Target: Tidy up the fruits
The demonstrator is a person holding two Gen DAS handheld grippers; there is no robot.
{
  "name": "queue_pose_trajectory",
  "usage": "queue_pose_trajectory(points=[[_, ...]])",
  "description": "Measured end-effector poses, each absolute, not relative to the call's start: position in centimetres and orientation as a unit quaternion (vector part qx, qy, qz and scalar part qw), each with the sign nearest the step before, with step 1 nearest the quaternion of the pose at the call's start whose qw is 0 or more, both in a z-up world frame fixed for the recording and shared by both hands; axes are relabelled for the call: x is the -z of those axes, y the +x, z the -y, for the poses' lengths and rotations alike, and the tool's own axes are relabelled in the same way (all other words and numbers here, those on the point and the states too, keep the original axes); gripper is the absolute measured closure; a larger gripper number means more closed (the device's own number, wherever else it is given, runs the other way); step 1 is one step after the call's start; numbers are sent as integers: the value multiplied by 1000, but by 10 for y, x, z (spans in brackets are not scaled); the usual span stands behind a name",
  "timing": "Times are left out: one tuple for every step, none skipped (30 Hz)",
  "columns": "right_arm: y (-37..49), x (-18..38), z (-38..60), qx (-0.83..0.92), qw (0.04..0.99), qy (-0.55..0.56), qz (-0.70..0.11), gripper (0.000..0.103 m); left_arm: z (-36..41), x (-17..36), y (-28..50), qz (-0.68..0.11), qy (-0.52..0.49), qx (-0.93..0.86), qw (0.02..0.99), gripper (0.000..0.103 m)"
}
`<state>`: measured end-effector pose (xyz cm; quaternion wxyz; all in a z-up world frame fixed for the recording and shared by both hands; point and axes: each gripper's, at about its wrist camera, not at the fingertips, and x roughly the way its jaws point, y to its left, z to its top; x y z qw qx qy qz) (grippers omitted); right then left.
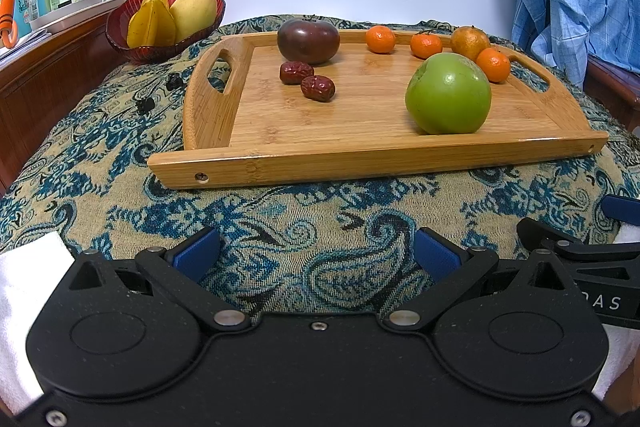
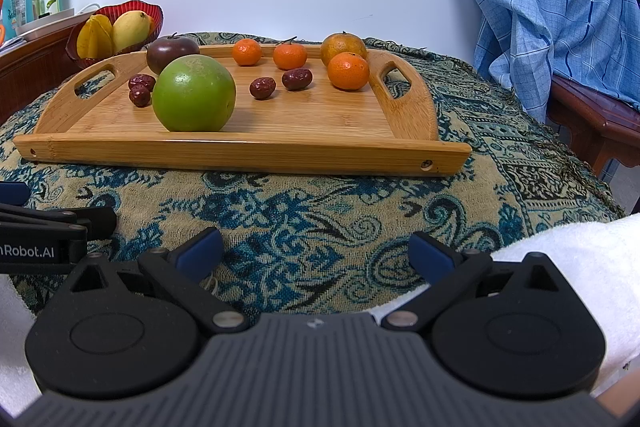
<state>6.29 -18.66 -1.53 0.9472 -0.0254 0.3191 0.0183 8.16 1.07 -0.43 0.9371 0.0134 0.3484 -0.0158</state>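
On the tray (image 2: 248, 147) ahead of us the loose fruit sits spread out: a big green apple (image 2: 194, 93) near the front, a dark plum-coloured fruit (image 2: 172, 53) behind it, four red dates, and a row of small oranges (image 2: 348, 71) along the back edge. Beyond the tray's left end stands a red bowl (image 1: 120, 39) already holding a mango (image 1: 192, 13) and a starfruit (image 1: 152, 23).

Our left gripper (image 1: 316, 255) and right gripper (image 2: 316, 253) both hover low over the patterned cloth (image 2: 320, 211), short of the tray, each with its blue pads spread wide and nothing between them.

We judge the apple to be the heaviest piece: hard, smooth and shiny, so it may slip or roll. We would take it across its widest part, pads level, and close firmly. It looks nearly as broad as our opening, so the approach must be square.

The oranges look light and a little yielding; a gentle squeeze across the middle should do, avoiding the stems. The one at (image 2: 348, 71) sits just in front of a duller orange (image 2: 343, 47), so we would come from the front.

The dates (image 2: 263, 87) are small, wrinkled and light, easy to pinch but easy to knock aside. The dark fruit may be soft, and we would grip it lightly around its sides.
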Motion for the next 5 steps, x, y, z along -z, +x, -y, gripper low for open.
queue_pose_trajectory(points=[[63,15,187,-18,947,-26,-319,0,-11,4,82,-347,13,15,938,0],[63,15,187,-18,947,-25,-319,0,-11,4,82,-347,13,15,938,0],[63,14,187,-18,947,-26,-319,0,-11,4,82,-346,13,15,938,0],[63,15,187,-18,947,-26,-319,0,-11,4,82,-346,13,15,938,0],[63,14,187,-18,948,-26,-318,0,-11,4,83,-346,13,15,938,0]])
